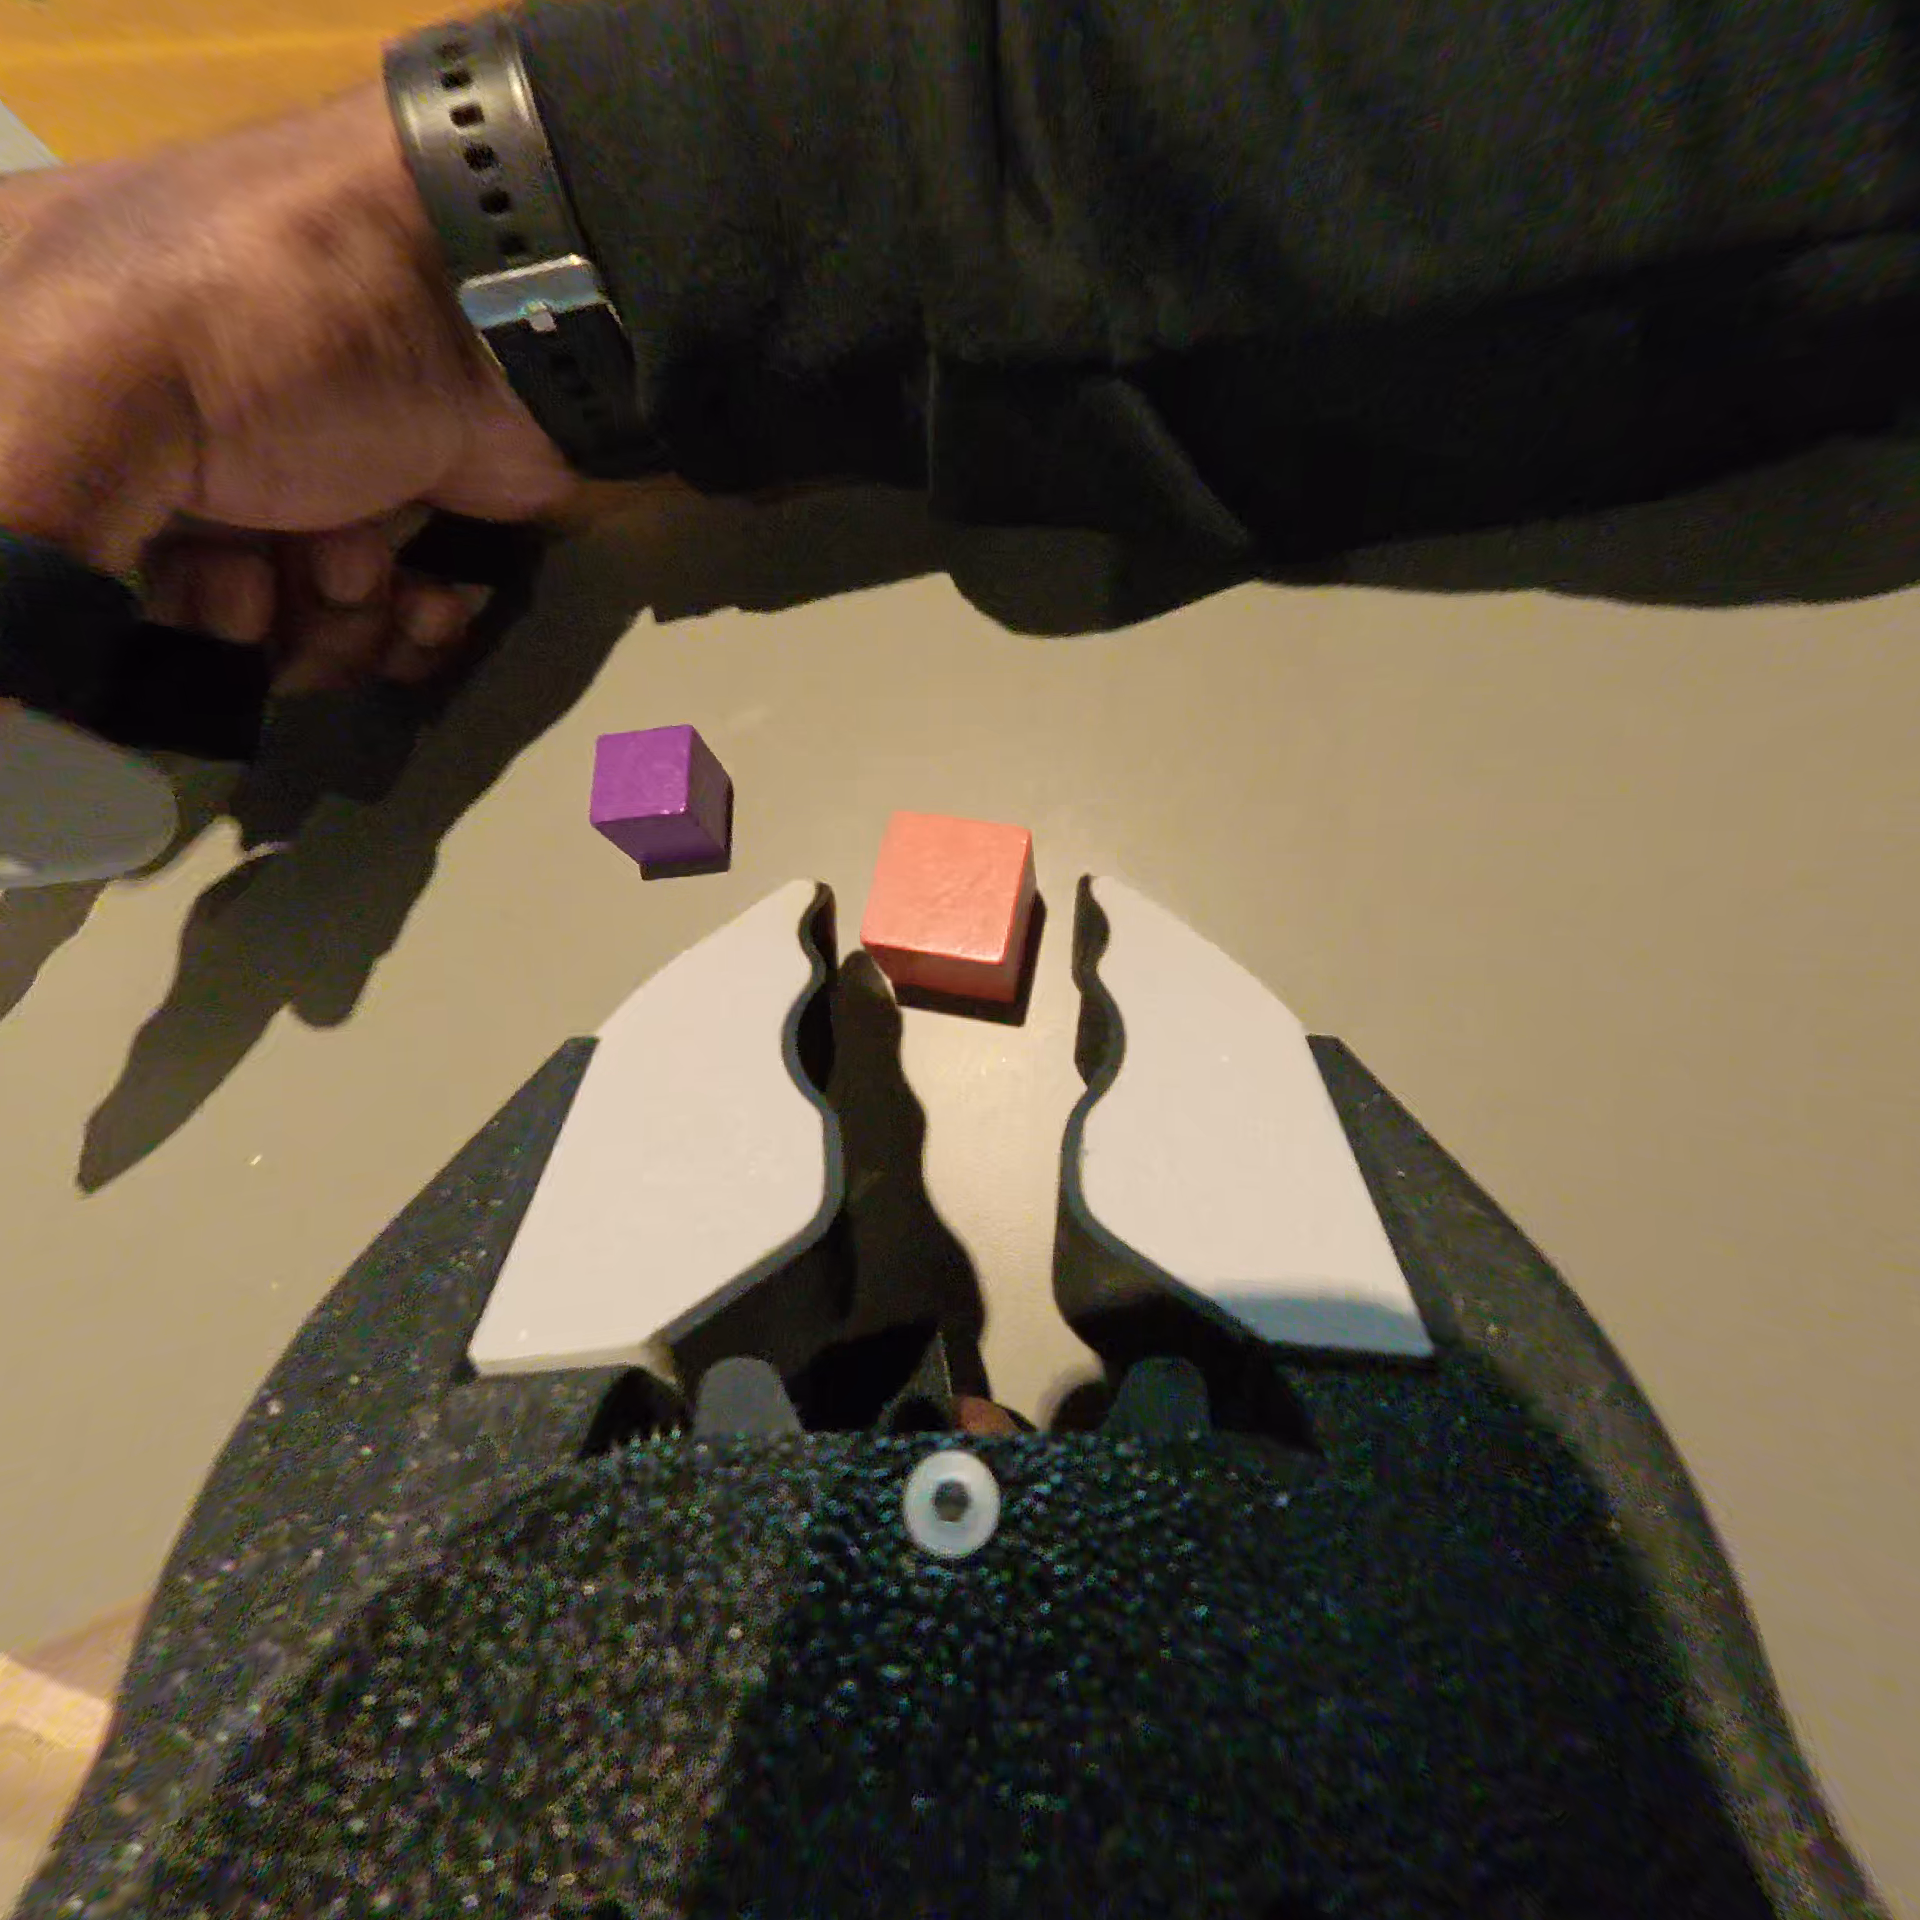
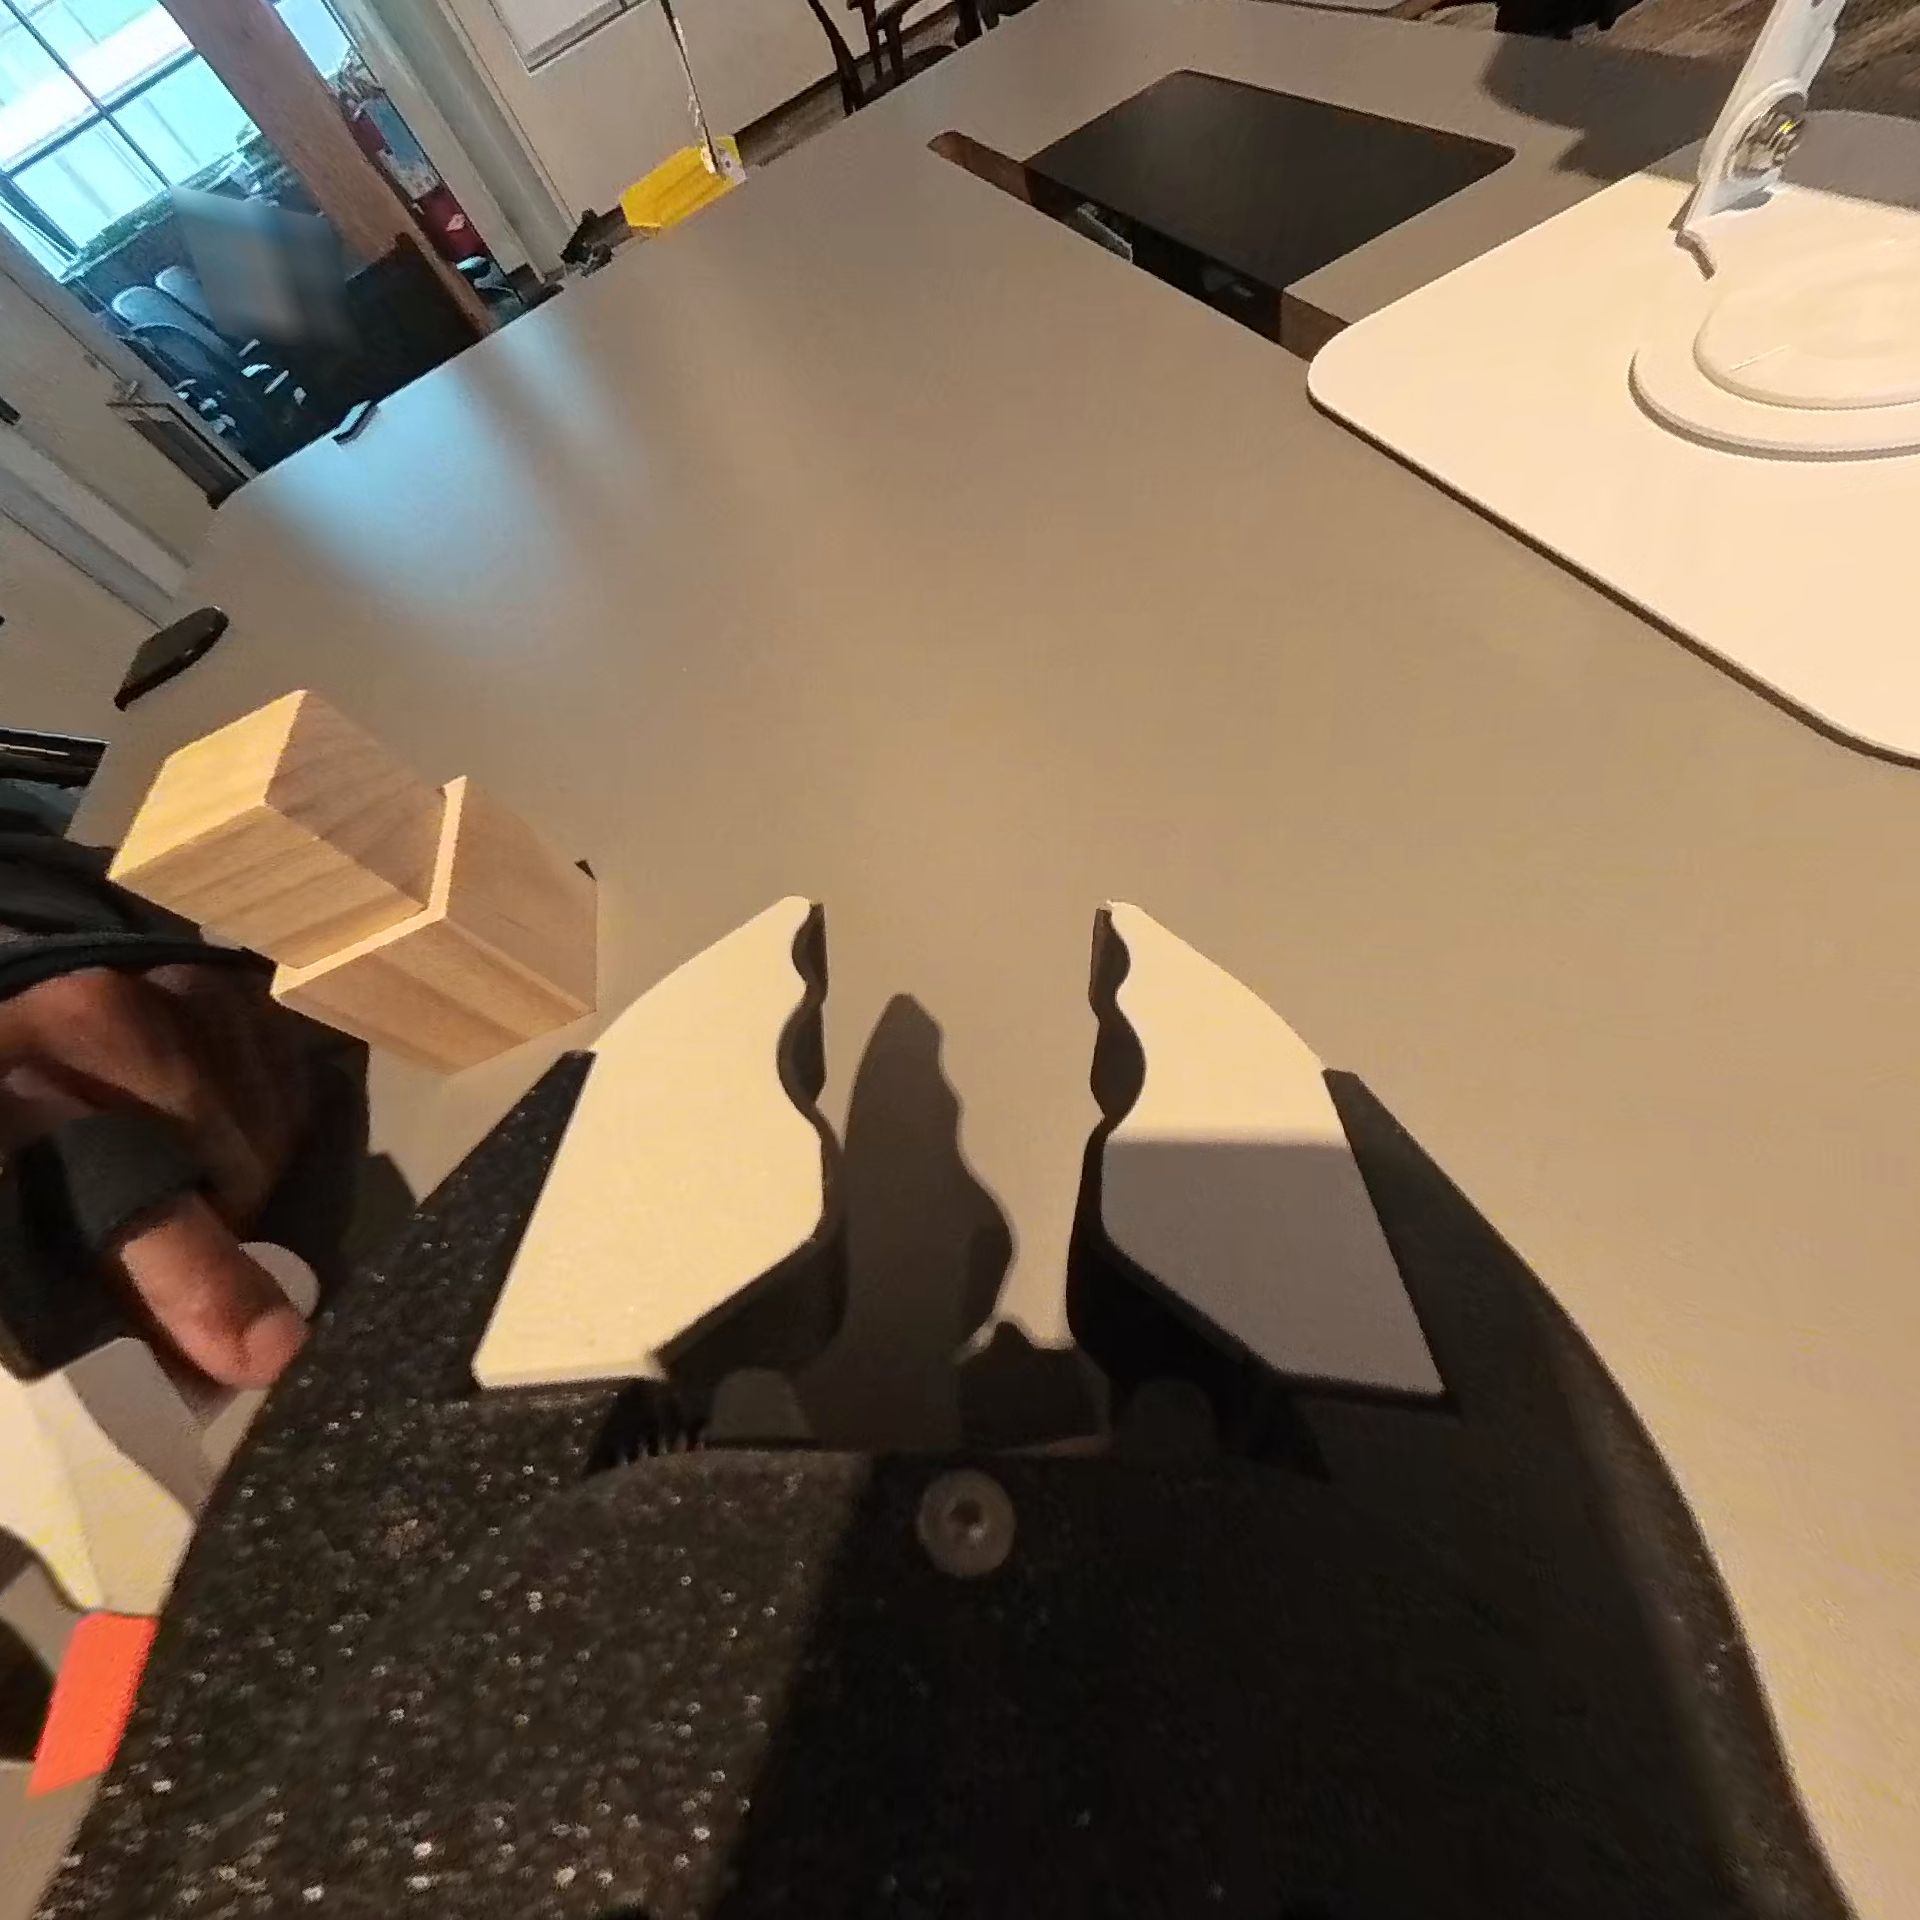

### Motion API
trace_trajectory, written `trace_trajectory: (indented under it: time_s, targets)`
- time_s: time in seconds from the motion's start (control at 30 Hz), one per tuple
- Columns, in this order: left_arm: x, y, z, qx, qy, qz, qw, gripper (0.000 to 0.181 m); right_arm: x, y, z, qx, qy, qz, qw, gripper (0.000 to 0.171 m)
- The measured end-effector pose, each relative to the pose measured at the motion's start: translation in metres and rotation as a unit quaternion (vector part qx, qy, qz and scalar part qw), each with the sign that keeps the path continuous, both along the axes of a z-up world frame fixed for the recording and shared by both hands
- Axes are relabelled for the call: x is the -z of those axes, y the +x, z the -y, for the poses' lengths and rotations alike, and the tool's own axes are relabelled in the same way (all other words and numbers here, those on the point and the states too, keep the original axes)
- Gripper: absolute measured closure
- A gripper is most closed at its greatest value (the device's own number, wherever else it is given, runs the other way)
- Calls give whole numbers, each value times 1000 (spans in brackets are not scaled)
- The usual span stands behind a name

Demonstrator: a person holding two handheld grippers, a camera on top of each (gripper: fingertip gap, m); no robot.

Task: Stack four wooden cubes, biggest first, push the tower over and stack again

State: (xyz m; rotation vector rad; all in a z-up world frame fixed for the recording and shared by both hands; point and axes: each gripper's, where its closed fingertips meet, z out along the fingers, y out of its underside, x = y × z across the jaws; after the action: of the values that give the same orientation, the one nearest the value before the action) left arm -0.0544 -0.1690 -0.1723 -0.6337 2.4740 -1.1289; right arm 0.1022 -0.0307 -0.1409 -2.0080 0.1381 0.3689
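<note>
In the left wrist view a salmon-red cube lies on the grey table, framed between the open tips of my left gripper, with gaps on both sides. A smaller purple cube lies to its left, farther off. In the right wrist view a small pale wooden cube sits on a bigger pale wooden cube at the left, beside the left fingertip. My right gripper is open and empty over bare table.
A hand with a black watch and a dark sleeve cross the far side, holding the other gripper's handle. A white board with a clear stand lies far right, a black recess behind it, a dark phone at left. The smaller purple cube is about 4 cm from my left fingertips and 15 cm from my right.
</note>
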Motion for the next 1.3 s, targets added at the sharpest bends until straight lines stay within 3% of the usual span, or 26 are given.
trace_trajectory:
  time_s: [0.03,0.1,0.2,0.37,0.5,0.6,0.7,0.77,1.07,1.3]
  targets:
    - [2,0,0,1,7,-3,1000,142,0,0,0,0,-1,0,1000,122]
    - [5,-2,2,9,16,-7,1000,153,0,0,0,0,-1,2,1000,123]
    - [3,-6,3,23,6,-5,1000,153,-1,0,1,1,3,2,1000,123]
    - [-36,-26,3,102,-77,31,991,154,-1,0,1,1,3,-2,1000,123]
    - [-103,-35,-36,130,-147,113,974,154,0,0,0,0,0,-4,1000,124]
    - [-136,-26,-92,85,-163,165,969,154,1,0,0,-2,-3,-7,1000,124]
    - [-128,-9,-146,14,-116,167,979,154,2,-1,-1,-6,-7,-12,1000,124]
    - [-119,-10,-157,29,-110,137,984,154,2,-1,-1,-9,-8,-14,1000,124]
    - [-96,11,-157,50,-64,21,997,154,2,-2,0,-11,-8,-15,1000,124]
    - [-94,4,-162,58,-46,9,997,154,3,-3,-1,-17,-12,-22,1000,124]
